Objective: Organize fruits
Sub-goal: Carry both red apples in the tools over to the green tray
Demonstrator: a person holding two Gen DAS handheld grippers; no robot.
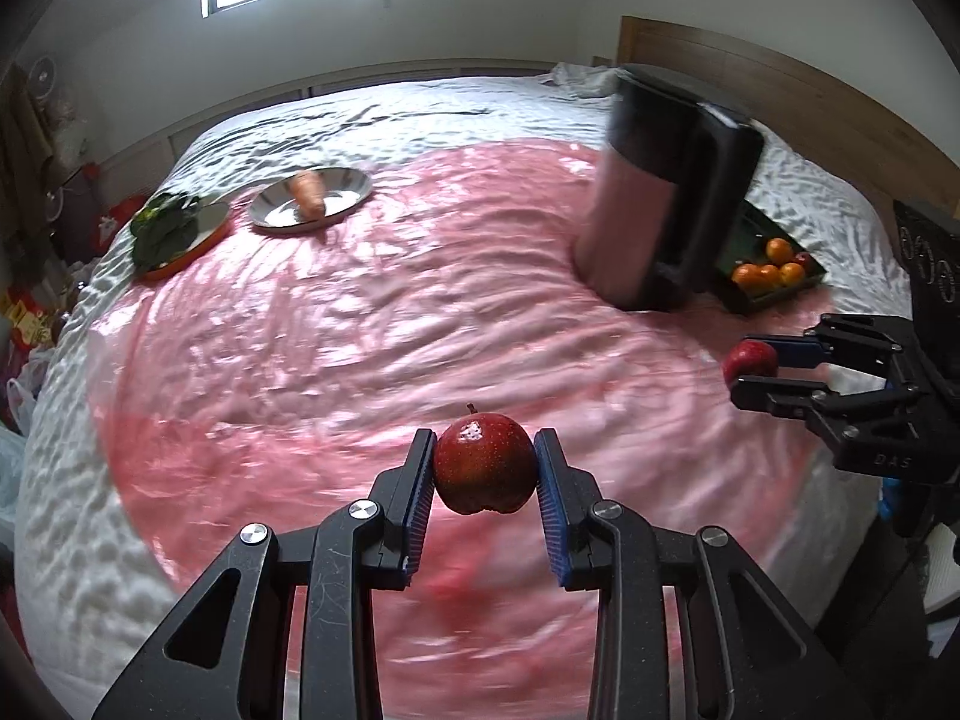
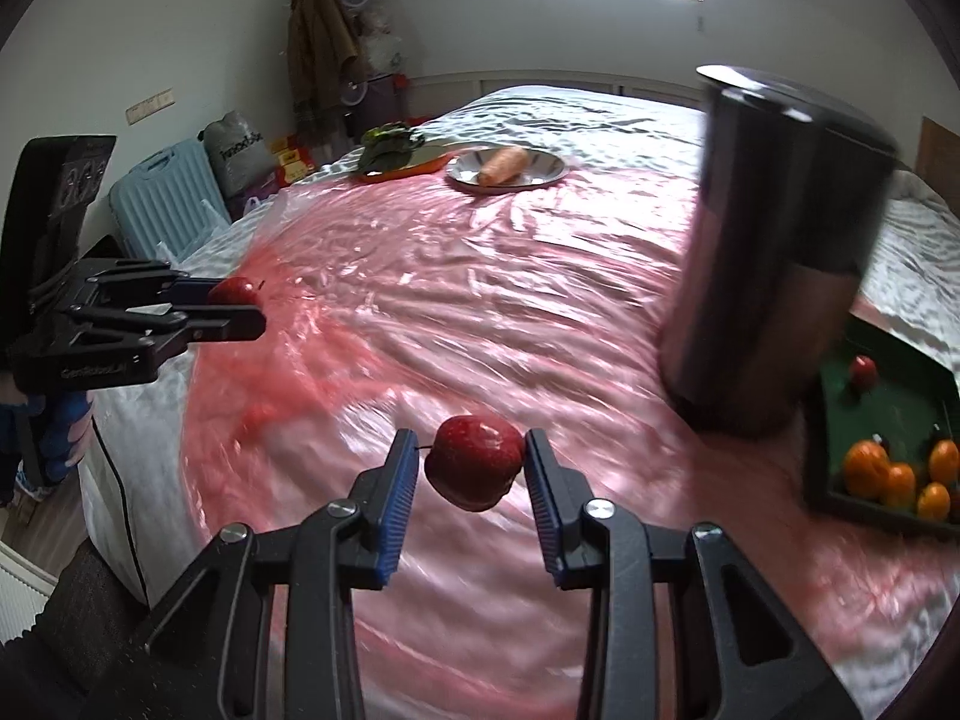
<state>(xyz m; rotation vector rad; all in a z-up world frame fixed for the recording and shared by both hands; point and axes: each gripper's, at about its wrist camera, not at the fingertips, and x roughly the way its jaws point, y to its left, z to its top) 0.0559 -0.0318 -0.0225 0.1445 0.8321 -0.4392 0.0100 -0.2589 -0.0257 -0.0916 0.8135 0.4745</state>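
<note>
The left gripper [image 1: 485, 468] holds a red apple [image 1: 485, 463] tight between its blue pads, up in the air over the pink sheet [image 1: 360, 330] on the bed. The right gripper [image 2: 471, 468] holds another apple [image 2: 475, 461] the same way. A dark green tray [image 2: 840, 372] with oranges [image 2: 867, 465] sits by the bed's right edge, behind a tall dark can [image 2: 774, 252].
</note>
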